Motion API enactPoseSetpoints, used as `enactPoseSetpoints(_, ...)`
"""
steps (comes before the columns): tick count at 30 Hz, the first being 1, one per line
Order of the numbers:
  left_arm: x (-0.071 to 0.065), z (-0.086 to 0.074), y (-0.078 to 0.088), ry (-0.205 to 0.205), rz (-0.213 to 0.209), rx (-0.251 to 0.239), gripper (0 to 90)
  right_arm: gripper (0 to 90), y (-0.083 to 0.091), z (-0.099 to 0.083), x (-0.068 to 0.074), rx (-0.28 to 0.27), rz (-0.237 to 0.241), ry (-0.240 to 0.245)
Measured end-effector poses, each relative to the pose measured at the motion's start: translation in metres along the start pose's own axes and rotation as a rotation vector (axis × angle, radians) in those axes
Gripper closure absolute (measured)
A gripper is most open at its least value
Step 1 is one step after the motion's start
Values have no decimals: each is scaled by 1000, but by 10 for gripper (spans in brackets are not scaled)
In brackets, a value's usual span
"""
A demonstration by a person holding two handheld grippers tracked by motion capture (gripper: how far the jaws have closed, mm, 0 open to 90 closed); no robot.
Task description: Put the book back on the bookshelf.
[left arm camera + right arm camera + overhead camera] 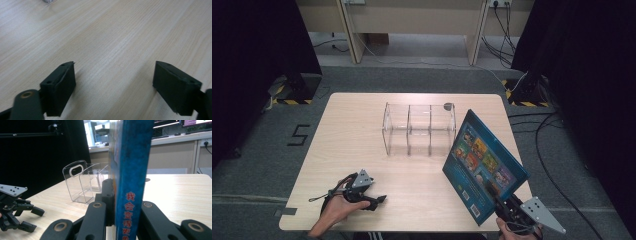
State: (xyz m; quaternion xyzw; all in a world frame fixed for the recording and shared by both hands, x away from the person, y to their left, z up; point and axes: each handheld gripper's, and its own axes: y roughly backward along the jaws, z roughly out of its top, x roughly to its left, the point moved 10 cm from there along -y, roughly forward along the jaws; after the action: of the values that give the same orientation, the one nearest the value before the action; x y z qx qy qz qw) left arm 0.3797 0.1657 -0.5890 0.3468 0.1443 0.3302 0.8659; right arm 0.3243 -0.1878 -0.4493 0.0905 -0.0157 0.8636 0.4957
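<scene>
A blue picture book (484, 162) is held up off the table at the right, tilted, its cover of small pictures facing left. My right gripper (501, 200) is shut on its lower edge; in the right gripper view the blue spine (130, 170) with red characters rises between the jaws. A clear acrylic rack (419, 129) with three slots stands at the table's middle back, also seen as the clear rack (86, 181) ahead of the book. My left gripper (379, 200) rests on the table at the front left, open, with bare wood between its fingers (60, 87).
The light wooden table (362, 150) has a small grey round object (448, 106) near the rack's far right corner. Black curtains flank both sides, and cables lie on the floor at the right. The other gripper (17, 210) lies at the left of the right gripper view.
</scene>
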Motion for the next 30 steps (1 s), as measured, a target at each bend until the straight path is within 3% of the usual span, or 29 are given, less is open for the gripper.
enactPoseSetpoints(8, -1, 0, -1, -4, -3, -22, 129, 793, 0, 6, 14, -42, 60, 59)
enactPoseSetpoints(11, -1, 0, -1, -3, -2, -26, 128, 783, -1, 10, 24, -61, 72, 124)
enactPoseSetpoints(17, -1, 0, -2, -2, 0, -29, 127, 777, -6, 13, 29, -65, 90, 154)
enactPoseSetpoints(30, -1, 1, -2, -2, 0, -34, 123, 778, -15, 19, 22, -73, 87, 113)
